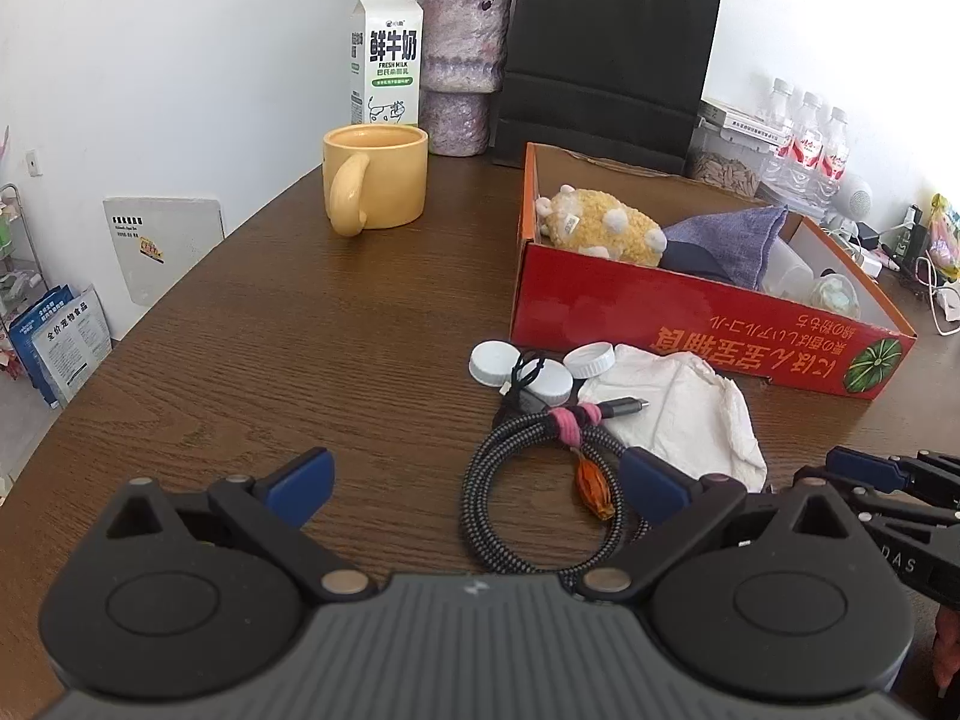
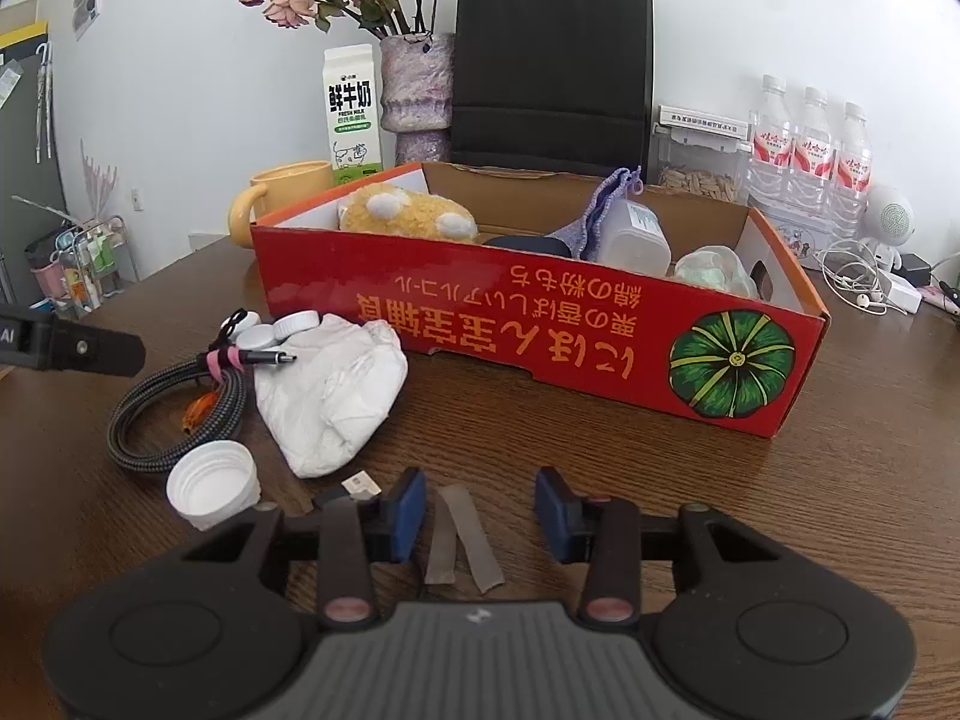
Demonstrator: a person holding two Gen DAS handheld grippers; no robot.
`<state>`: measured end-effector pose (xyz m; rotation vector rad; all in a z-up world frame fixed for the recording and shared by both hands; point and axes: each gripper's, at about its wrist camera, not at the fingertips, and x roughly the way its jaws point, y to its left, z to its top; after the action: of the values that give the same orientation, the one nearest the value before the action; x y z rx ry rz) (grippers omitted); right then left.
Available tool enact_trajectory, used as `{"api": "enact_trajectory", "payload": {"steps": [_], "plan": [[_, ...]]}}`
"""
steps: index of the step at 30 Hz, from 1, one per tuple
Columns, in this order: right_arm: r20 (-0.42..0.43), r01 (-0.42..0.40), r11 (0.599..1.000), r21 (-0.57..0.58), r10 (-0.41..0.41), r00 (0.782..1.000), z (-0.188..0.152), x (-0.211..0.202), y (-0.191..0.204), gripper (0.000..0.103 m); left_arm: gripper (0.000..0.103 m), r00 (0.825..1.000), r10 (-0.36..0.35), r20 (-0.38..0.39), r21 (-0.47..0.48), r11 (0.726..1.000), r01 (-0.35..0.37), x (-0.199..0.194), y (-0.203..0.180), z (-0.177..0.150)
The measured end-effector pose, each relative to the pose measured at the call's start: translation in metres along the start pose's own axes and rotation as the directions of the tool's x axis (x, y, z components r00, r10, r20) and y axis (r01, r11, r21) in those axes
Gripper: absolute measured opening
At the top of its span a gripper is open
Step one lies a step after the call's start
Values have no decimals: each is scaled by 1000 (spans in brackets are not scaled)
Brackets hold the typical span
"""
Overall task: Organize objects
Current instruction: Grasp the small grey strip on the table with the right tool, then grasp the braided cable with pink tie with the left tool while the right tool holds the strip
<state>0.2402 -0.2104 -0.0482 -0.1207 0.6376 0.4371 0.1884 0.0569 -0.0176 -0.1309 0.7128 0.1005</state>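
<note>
Red cardboard box (image 2: 540, 324) already holds the plush and cloth, so the coiled cable (image 1: 528, 480), caps and crumpled tissue (image 2: 330, 396) beside it look next, with your left gripper (image 1: 474, 483) spread wide over the cable and right gripper (image 2: 480, 510) half-open, empty.

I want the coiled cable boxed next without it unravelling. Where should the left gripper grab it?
Grip the cable at the pink tie, where the loops are bundled, coming from above with the open left gripper jaws across the bundle. It lies flat, so a side approach likely catches single strands.
</note>
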Motion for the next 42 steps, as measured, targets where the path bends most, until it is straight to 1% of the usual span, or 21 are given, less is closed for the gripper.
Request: {"api": "enact_trajectory", "payload": {"steps": [1, 2, 3, 6, 11, 17, 23, 27, 30, 34, 37, 42], "plan": [[2, -3, 1000, 1, 3, 1000, 0, 0, 0, 16, 103, 1000, -1, -5, 0, 1000, 1, 1, 1, -1], [4, -8, 1000, -1, 8, 1000, -1, -1, 0, 9, 103, 1000, 0, -11, 1, 1000, 0, 2, 1, -2], [5, -14, 1000, -3, 14, 1000, -1, -2, 0, 8, 103, 1000, 3, -16, 1, 1000, -3, 3, 2, -2], [16, -13, 1000, 0, 13, 1000, -1, -4, 0, 7, 103, 1000, -1, -29, 2, 1000, 1, 6, 0, -3], [68, 7, 1000, 29, -9, 998, -1, -12, -7, 7, 103, 998, -26, -52, 24, 999, 28, 11, -8, -3], [112, 19, 998, 58, -25, 993, -2, -20, -15, 7, 103, 997, -29, -73, 44, 998, 32, 20, -20, 2], [127, 9, 998, 59, -16, 992, -3, -22, -16, 7, 103, 994, -25, -106, 80, 996, 34, 29, -32, 6], [127, -2, 998, 62, -6, 992, -3, -23, -16, 7, 103, 990, -30, -135, 84, 996, 42, 37, -36, 11], [129, -6, 998, 62, -2, 992, -4, -23, -16, 7, 103, 988, -20, -151, 95, 995, 35, 44, -40, 12], [128, -14, 998, 66, 6, 992, -4, -24, -16, 7, 103, 984, -12, -178, 99, 995, 30, 54, -43, 8], [129, -17, 998, 67, 8, 992, -4, -24, -16, 7, 103, 987, 19, -157, 131, 991, 2, 55, -47, 4], [129, -20, 997, 68, 11, 992, -4, -24, -16, 7, 103, 991, 10, -131, 137, 990, 8, 54, -45, -1]]}}
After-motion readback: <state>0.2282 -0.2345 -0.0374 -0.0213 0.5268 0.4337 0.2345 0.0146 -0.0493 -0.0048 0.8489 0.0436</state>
